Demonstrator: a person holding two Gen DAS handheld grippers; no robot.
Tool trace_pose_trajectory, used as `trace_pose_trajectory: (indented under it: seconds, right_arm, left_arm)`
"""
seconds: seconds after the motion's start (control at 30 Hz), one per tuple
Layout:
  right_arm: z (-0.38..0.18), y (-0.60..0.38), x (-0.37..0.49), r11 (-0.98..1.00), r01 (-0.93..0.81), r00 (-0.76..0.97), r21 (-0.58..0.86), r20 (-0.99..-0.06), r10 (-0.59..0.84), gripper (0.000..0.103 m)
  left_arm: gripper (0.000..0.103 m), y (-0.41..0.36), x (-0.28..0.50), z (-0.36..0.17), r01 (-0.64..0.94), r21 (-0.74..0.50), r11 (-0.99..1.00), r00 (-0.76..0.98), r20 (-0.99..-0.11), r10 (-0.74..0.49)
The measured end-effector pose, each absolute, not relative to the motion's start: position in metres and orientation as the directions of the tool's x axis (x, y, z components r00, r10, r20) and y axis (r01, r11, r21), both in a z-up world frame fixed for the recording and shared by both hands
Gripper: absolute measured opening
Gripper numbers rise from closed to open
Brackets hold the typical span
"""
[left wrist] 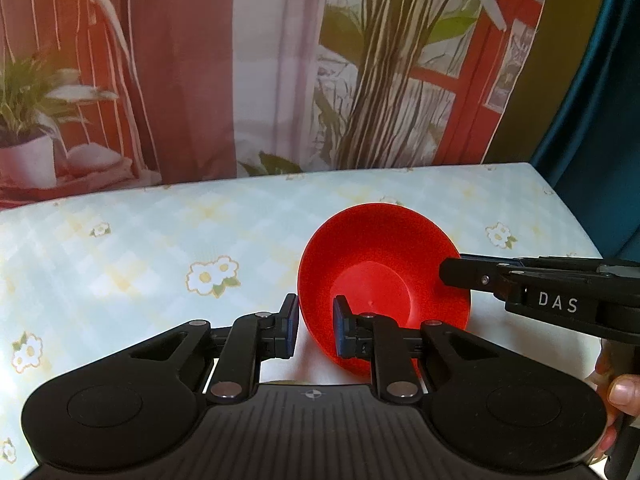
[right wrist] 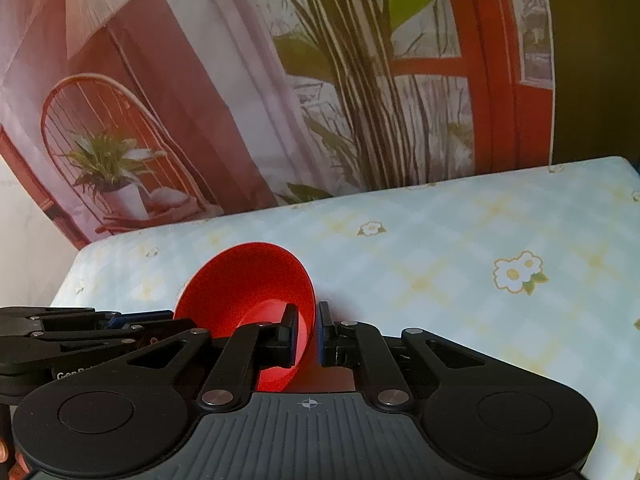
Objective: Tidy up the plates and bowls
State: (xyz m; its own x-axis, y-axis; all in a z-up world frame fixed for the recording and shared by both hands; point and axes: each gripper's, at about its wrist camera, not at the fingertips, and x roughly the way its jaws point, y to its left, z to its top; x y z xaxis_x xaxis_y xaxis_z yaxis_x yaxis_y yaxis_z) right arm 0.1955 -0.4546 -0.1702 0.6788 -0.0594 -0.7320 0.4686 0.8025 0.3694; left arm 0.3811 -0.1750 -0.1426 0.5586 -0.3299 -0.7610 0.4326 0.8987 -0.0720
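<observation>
A red bowl (left wrist: 376, 276) is held tilted above the table, its opening facing me. In the left wrist view my left gripper (left wrist: 316, 330) straddles the bowl's left rim, one pad inside and one outside, with a visible gap to the outer pad. My right gripper (left wrist: 452, 276) comes in from the right and clamps the bowl's right rim. In the right wrist view the red bowl (right wrist: 248, 280) sits between my right gripper's (right wrist: 308, 334) two fingers, shut on its rim. The left gripper (right wrist: 120, 320) shows at the bowl's left side.
The table carries a pale checked cloth with daisy prints (left wrist: 160, 248). A printed backdrop (left wrist: 240, 60) of a chair, curtain and plant hangs behind the far edge. The table's right edge (left wrist: 580, 220) meets a dark blue curtain.
</observation>
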Motion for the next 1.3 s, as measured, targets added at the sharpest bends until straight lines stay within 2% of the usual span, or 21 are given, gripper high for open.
trace_pose_trajectory:
  seconds: [0.83, 1.3]
  right_arm:
    - [-0.098, -0.43, 0.157, 0.827, 0.442, 0.732, 0.348, -0.672, -0.109, 0.009]
    - [-0.075, -0.406, 0.112, 0.835, 0.44, 0.737, 0.329, -0.663, -0.128, 0.009]
  left_arm:
    - [0.02, -0.167, 0.315, -0.077, 0.467, -0.067, 0.882, 0.632, -0.673, -0.385]
    - [0.02, -0.161, 0.265, -0.074, 0.515, -0.078, 0.853, 0.611, -0.665, -0.43]
